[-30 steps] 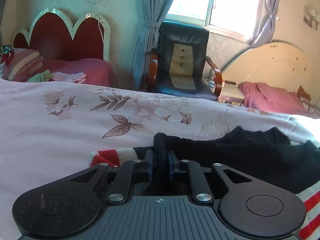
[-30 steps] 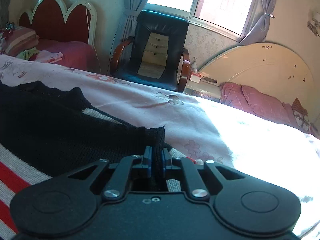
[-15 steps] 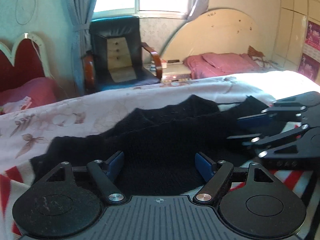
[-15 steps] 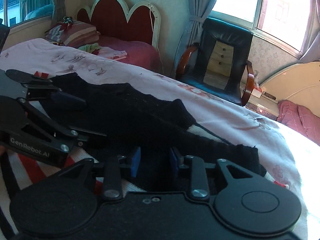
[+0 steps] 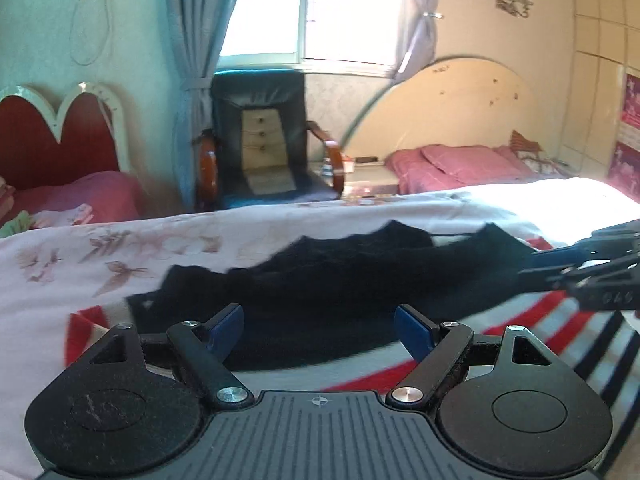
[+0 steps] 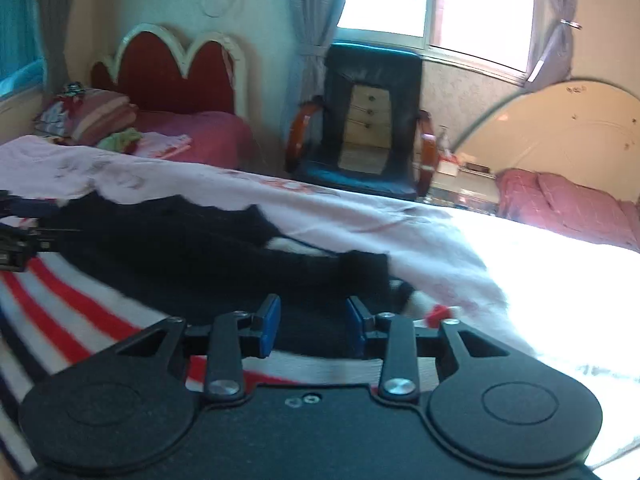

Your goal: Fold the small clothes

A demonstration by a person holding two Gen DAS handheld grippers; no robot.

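Note:
A small knit sweater (image 5: 328, 276), black on top with red, white and black stripes (image 5: 532, 336) below, lies on the pink floral bedsheet (image 5: 120, 248). Its black part is folded over the striped part. My left gripper (image 5: 320, 328) is open just above the sweater, holding nothing. My right gripper (image 6: 312, 326) is open over the sweater's right side (image 6: 208, 252), holding nothing. The right gripper shows at the right edge of the left wrist view (image 5: 592, 276), and the left gripper at the left edge of the right wrist view (image 6: 20, 236).
A black armchair (image 5: 260, 152) stands beyond the bed under the window. A red-headboard bed (image 6: 172, 80) with pillows and clothes is at the back left, a cream-headboard bed (image 5: 460, 120) with pink bedding at the back right. Strong sunlight falls on the sheet's right side (image 6: 560, 288).
Both grippers, shut on the sweater's black edge a second ago, have let it go and opened. They have since drawn back a little, with the fold lying on the stripes.

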